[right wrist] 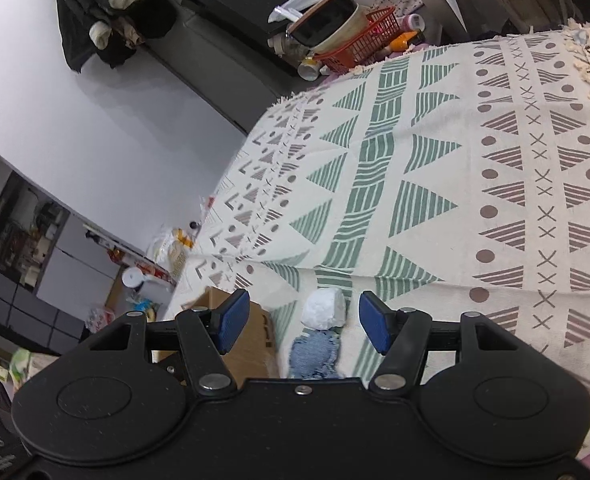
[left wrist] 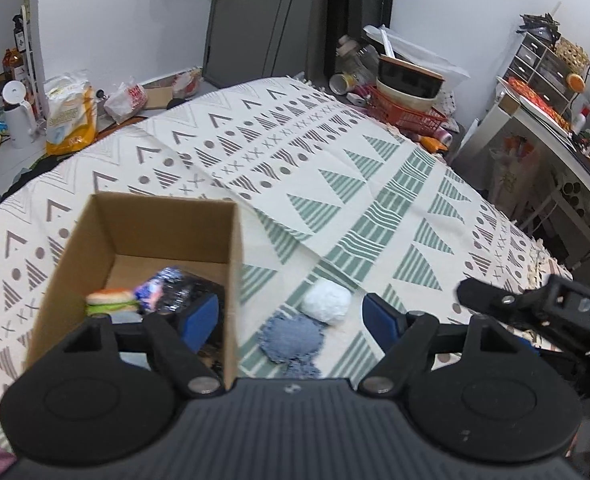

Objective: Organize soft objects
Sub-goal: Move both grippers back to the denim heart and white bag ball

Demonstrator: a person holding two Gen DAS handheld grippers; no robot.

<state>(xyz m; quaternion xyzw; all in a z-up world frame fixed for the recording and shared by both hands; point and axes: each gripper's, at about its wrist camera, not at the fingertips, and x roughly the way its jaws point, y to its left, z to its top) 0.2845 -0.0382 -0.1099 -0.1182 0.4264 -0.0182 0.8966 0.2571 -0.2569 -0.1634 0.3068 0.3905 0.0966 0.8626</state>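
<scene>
A brown cardboard box (left wrist: pixel 143 224) stands on the patterned bedspread (left wrist: pixel 335 168). It holds a soft burger toy (left wrist: pixel 113 300) and a shiny blue-and-black packet (left wrist: pixel 175 288). A white fluffy ball (left wrist: pixel 326 300) and a blue fuzzy denim-like piece (left wrist: pixel 293 338) lie just right of the box. My left gripper (left wrist: pixel 291 320) is open and empty, its left finger over the box. My right gripper (right wrist: pixel 303 322) is open and empty above the white ball (right wrist: pixel 323 307) and blue piece (right wrist: pixel 315 354). The box (right wrist: pixel 251 340) is to its left. The right gripper's body (left wrist: pixel 535 304) shows in the left wrist view.
A red basket (left wrist: pixel 403 110) with bowls and bottles stands past the bed's far edge. A cluttered white shelf (left wrist: pixel 555 120) is at the right. Bags and a white jug (left wrist: pixel 17 112) sit on the floor at the left. A dark cabinet (left wrist: pixel 271 20) stands at the back.
</scene>
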